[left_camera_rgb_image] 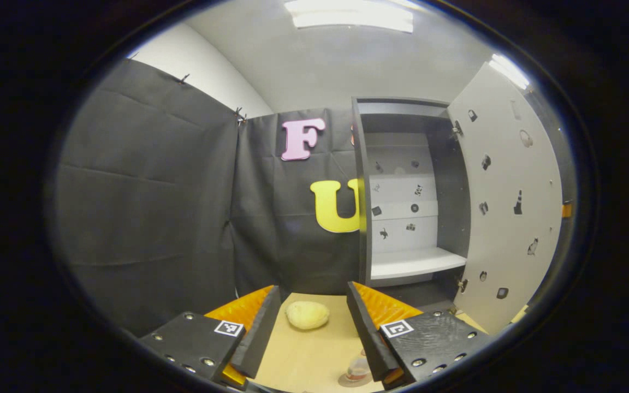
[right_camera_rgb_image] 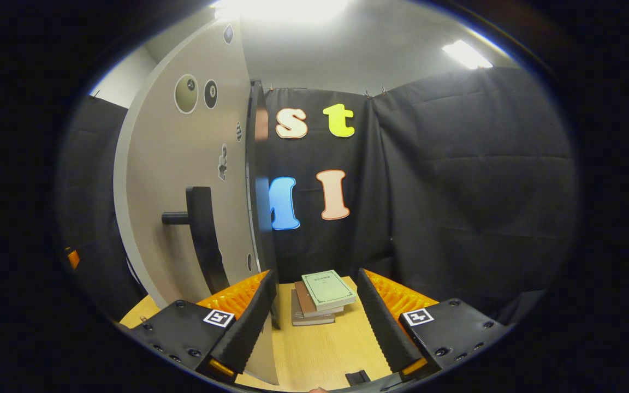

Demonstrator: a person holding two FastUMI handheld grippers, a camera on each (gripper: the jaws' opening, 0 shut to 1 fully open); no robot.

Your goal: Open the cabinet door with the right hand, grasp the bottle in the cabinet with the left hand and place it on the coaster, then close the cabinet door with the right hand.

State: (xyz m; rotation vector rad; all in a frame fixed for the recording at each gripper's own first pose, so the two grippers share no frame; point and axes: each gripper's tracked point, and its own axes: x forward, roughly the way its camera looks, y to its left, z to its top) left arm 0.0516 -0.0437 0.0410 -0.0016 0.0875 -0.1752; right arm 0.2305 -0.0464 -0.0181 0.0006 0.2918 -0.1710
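While cabinet door [left_camera_rgb_image: 503,202] stands swung wide at frame right, bottle [left_camera_rgb_image: 357,370] already rests on coaster [left_camera_rgb_image: 347,380], bottom centre, below spread, empty left gripper [left_camera_rgb_image: 314,327]. Likely next: right gripper [right_camera_rgb_image: 317,322], jaws apart, empty, catches handle [right_camera_rgb_image: 200,234] left of centre, pushes door shut steadily.

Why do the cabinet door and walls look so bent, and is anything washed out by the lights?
Left gripper view: fisheye bows the open cabinet door; the ceiling light glares white. Right gripper view: the door curves strongly; the overhead lamp is blown out; the books stay sharp.
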